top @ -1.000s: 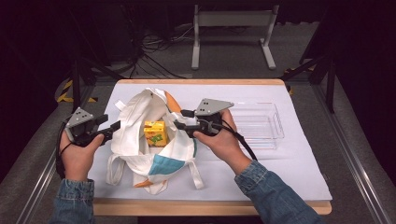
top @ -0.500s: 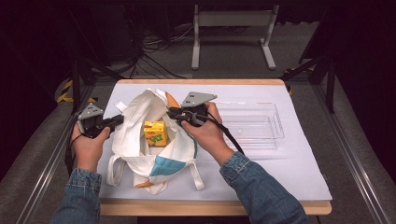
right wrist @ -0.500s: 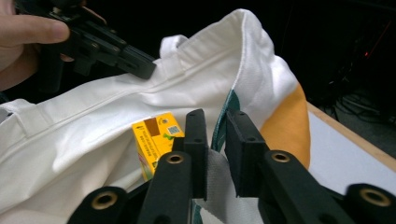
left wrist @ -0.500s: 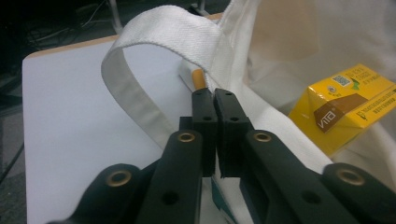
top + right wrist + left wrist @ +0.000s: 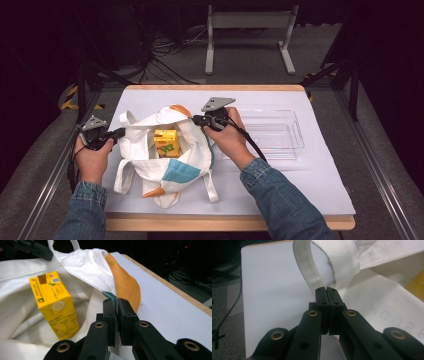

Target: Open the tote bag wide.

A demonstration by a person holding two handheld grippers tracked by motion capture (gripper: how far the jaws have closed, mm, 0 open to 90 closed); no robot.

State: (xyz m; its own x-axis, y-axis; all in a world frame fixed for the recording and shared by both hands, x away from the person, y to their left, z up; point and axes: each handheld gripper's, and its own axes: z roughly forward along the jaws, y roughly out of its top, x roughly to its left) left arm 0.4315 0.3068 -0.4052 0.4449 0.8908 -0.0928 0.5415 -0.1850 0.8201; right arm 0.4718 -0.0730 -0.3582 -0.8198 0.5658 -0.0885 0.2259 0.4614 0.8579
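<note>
Both hand-held grippers pinch the tote bag rim (juice carton inside)

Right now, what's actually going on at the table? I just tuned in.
A person is holding a white tote bag open with two handheld grippers. The left gripper is shut on the bag's fabric at the base of a handle loop; the right gripper is shut on the opposite rim, near an orange patch. A yellow juice carton stands inside the open bag. A clear plastic tray lies beside the bag, on the person's right.
</note>
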